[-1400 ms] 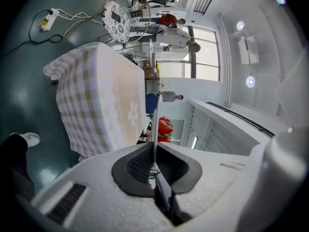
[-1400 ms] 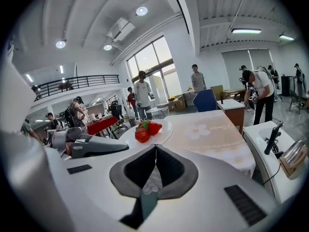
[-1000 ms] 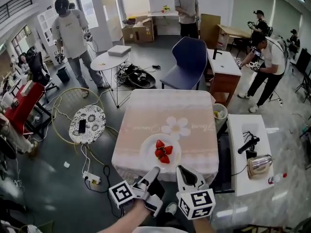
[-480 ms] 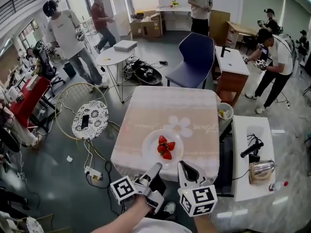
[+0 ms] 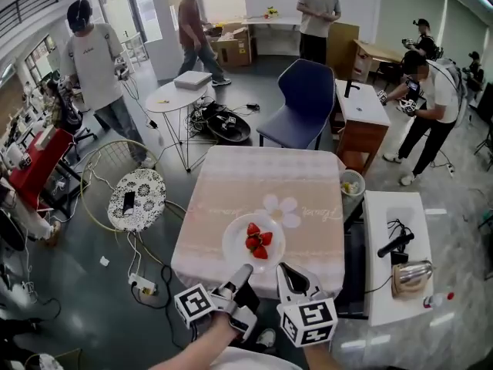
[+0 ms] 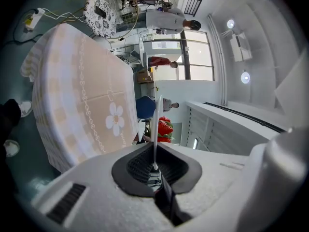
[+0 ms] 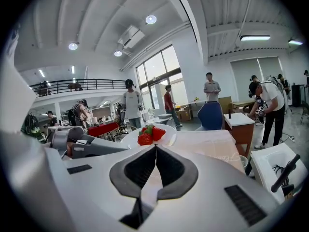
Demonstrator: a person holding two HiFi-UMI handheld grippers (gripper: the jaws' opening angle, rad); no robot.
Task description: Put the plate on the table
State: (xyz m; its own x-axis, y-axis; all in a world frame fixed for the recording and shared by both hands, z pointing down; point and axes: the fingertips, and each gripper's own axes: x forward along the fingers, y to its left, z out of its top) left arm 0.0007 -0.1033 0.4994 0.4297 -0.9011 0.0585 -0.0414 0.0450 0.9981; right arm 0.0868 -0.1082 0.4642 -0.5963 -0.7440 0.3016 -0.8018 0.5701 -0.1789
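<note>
Plate [image 5: 233, 247] of strawberries [image 5: 256, 241] at the tabletop's [image 5: 262, 179] near edge. Left gripper [image 5: 246, 270] fingers pinch its rim; right gripper [image 5: 283, 270] fingers pressed together, just beside it.

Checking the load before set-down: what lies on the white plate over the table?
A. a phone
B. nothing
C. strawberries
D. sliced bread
C: red strawberries sit in the middle of the white plate, and the left gripper holds the plate's rim between its fingers.
</note>
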